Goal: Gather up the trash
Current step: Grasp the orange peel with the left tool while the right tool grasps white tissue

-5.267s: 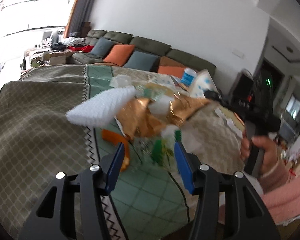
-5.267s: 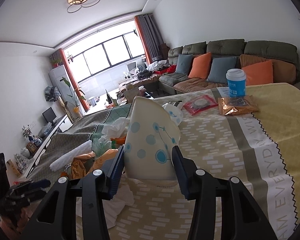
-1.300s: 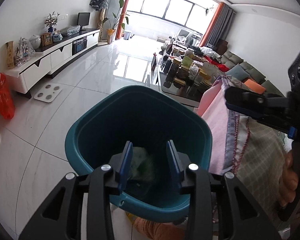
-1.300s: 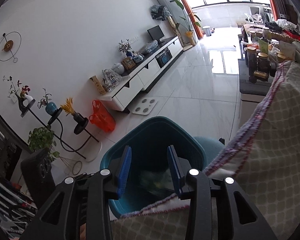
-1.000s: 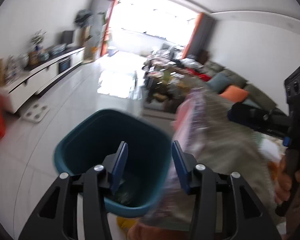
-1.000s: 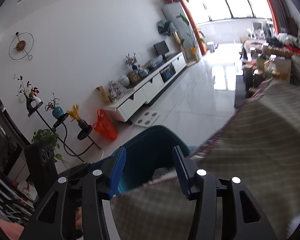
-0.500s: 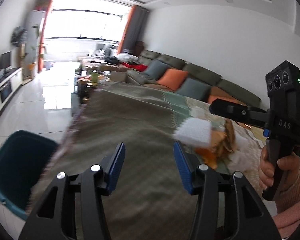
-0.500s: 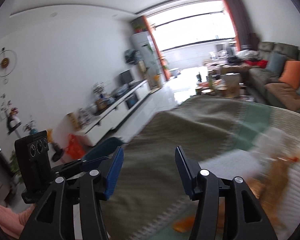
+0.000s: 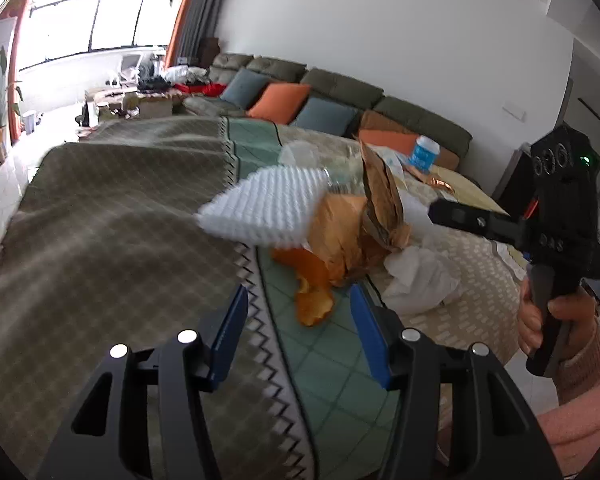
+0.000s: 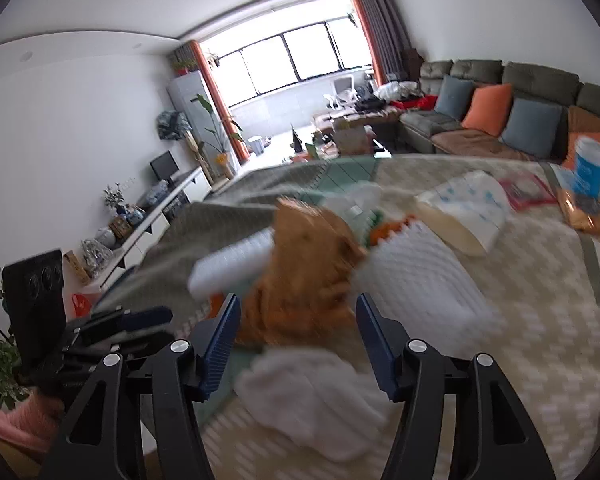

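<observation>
A pile of trash lies on the cloth-covered table (image 9: 100, 216): a white foam sheet (image 9: 264, 212), a crumpled brown paper bag (image 9: 360, 224), orange peel (image 9: 312, 296) and white tissue (image 9: 420, 276). My left gripper (image 9: 298, 334) hovers just short of the peel, jaws opening, nothing between the pads. My right gripper (image 10: 300, 336) points at the blurred brown paper (image 10: 308, 272) and the tissue (image 10: 312, 392), jaws also opening and empty. Each gripper shows in the other's view: the right gripper (image 9: 444, 212) at the right, the left gripper (image 10: 120, 320) at the lower left.
A dotted white paper bag (image 10: 468, 208), a red packet (image 10: 528, 192) and a blue-and-white cup (image 10: 588, 164) lie farther along the table. A sofa with cushions (image 9: 300, 92) stands behind. A hand (image 9: 548, 316) holds the right gripper's handle.
Both views have swung from the teal bin on the floor up to the trash pile on the table. Both pairs of jaws stand wider than before.
</observation>
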A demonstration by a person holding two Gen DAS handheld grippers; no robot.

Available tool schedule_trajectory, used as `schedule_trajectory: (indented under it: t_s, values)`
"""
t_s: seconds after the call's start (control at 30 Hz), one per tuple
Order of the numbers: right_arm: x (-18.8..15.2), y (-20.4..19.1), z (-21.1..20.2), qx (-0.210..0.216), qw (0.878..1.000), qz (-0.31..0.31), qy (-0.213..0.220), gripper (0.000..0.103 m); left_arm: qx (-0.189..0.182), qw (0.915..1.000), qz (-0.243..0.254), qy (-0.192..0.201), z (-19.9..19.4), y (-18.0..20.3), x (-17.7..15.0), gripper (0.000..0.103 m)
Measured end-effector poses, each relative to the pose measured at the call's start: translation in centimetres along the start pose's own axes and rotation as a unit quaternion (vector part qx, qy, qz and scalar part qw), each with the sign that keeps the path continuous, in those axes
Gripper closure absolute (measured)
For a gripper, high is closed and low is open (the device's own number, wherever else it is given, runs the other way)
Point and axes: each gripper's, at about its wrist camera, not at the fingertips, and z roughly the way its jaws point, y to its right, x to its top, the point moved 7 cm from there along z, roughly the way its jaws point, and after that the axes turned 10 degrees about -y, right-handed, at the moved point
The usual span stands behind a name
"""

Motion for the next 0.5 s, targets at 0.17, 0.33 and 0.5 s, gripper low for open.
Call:
schedule_trajectory:
  t_s: [0.17, 0.33, 0.5]
  values:
    - [-1.6, 0.7, 0.4, -0.009, 1.000, -0.004, -0.020, 0.038, -0.003, 0.9998, -0.005, -0.021, 1.7, 0.4, -0.1, 0.057]
    - [-2.8, 0.9, 1.0, -0.007, 0.999, -0.006, -0.037, 0.038, -0.001, 0.9996, -0.009, -0.027, 2.2, 0.4, 0.0, 0.071]
    - [-3.5, 0.8, 2.1, -0.013, 0.998, -0.011, -0.055, 0.052, 0.000, 0.9995, -0.015, -0.028, 1.4, 0.1, -0.5, 0.085]
